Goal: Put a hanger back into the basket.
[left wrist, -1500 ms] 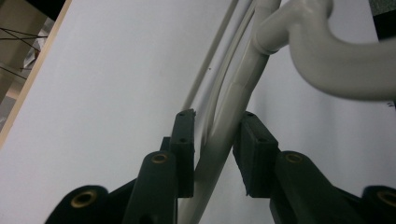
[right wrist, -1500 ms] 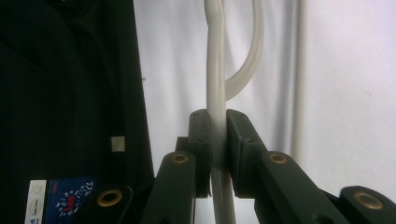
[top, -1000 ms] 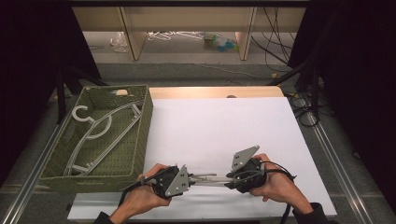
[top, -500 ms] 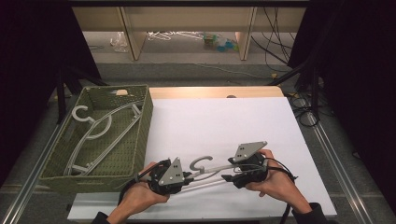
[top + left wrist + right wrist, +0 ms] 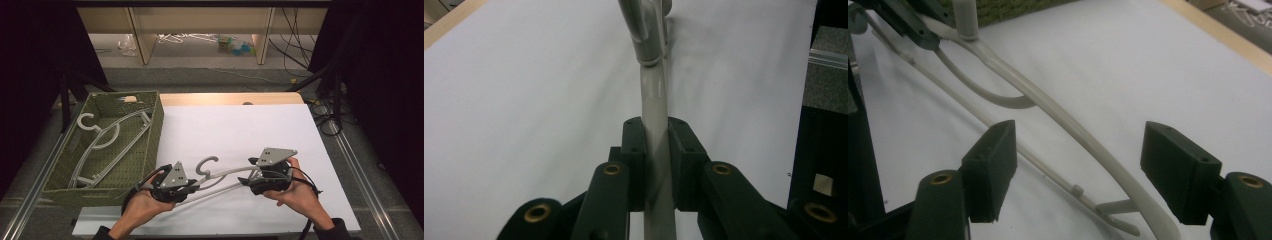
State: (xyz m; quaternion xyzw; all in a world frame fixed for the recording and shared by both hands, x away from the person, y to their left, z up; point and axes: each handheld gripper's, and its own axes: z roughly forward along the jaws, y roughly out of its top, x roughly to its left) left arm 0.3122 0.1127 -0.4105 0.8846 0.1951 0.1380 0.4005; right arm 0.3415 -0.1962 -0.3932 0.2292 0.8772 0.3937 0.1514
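Left gripper (image 5: 192, 188) clamped on the hanger (image 5: 227, 176); right gripper (image 5: 246, 179) at its other end, jaws just opening, pads off it.

White surface (image 5: 240, 130), wood strip at far edge; green woven basket (image 5: 150, 145) sits on its left side.

We are looking at a lab-style recording station: black curtains (image 5: 40, 75) flank a white-topped table (image 5: 240, 135), loose cables (image 5: 300, 35) trail over the grey floor, and bare wooden shelving (image 5: 200, 20) (some clutter beneath) stands behind.
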